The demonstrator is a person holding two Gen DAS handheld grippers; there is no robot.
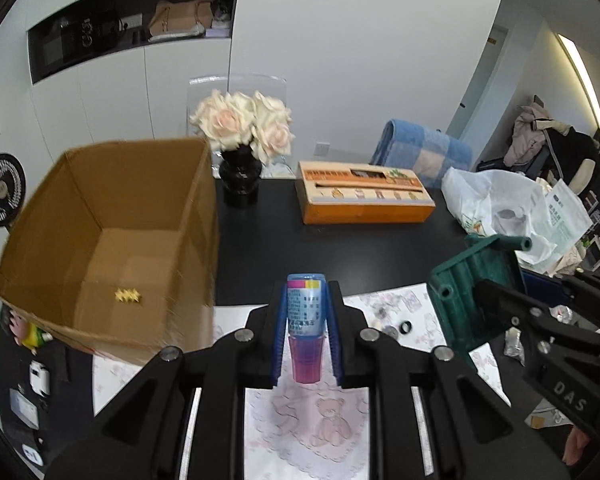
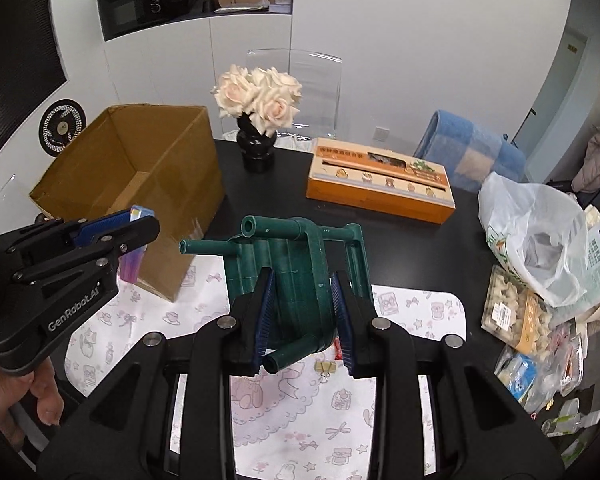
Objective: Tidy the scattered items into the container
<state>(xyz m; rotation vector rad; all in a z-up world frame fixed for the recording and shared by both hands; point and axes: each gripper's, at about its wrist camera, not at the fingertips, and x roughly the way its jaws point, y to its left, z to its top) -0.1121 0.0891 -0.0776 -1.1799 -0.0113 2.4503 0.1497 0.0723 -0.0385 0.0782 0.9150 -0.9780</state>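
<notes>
The left gripper (image 1: 305,320) is clamped on a small pink-capped bottle (image 1: 305,328), lifted above the patterned mat (image 1: 312,432). Ahead and to its left stands the open cardboard box (image 1: 112,232), with a small yellow piece (image 1: 129,295) on its floor. The right gripper (image 2: 306,320) grips a green plastic frame (image 2: 296,272) over the same mat, a gold binder clip (image 2: 326,368) lying just under its fingers. Beyond both, the black desk (image 2: 268,196) carries a vase of pale roses (image 2: 258,120), an orange carton (image 2: 380,184) and, off to the right, a white plastic bag (image 2: 536,240). White wall panels with a dark shelf niche (image 2: 172,0) close the room behind.
</notes>
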